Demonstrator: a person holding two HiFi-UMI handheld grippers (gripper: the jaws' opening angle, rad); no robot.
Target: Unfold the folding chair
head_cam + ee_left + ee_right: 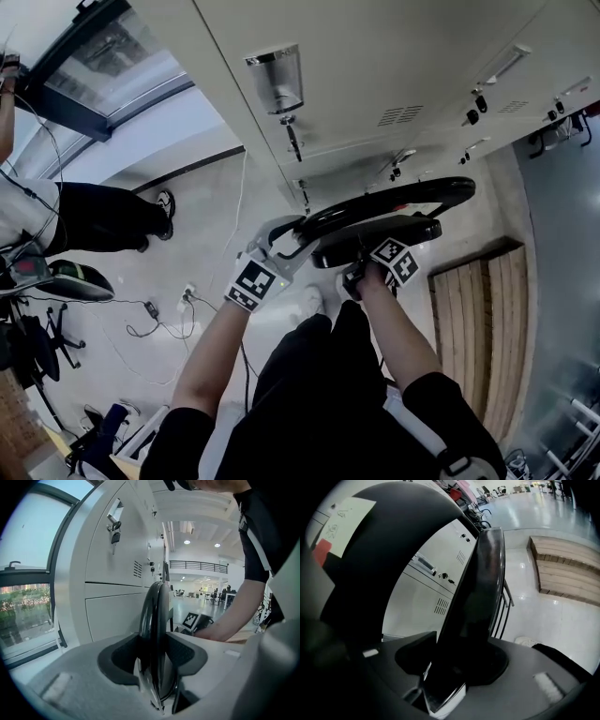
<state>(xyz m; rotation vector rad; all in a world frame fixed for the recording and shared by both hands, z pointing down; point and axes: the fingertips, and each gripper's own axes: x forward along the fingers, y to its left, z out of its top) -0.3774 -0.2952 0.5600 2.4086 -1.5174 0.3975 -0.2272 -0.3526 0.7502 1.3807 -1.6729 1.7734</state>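
Note:
In the head view a black folding chair stands in front of me, its curved backrest (394, 199) above its seat (375, 239). My left gripper (286, 234) reaches in from the left, and the left gripper view shows its pads (126, 656) pressed on either side of the backrest's thin rim (157, 616). My right gripper (361, 264) is lower and to the right; in the right gripper view the seat's edge (478, 588) is clamped between its jaws (454, 665). The backrest's arc (375, 541) fills that view's left and bears a white label.
Grey lockers (375, 84) rise right behind the chair. A slatted wooden bench (487, 319) lies on the floor to the right. Another person's legs (94, 220) are at the left, with cables (169, 314) on the floor nearby. My own legs (319, 375) are below the chair.

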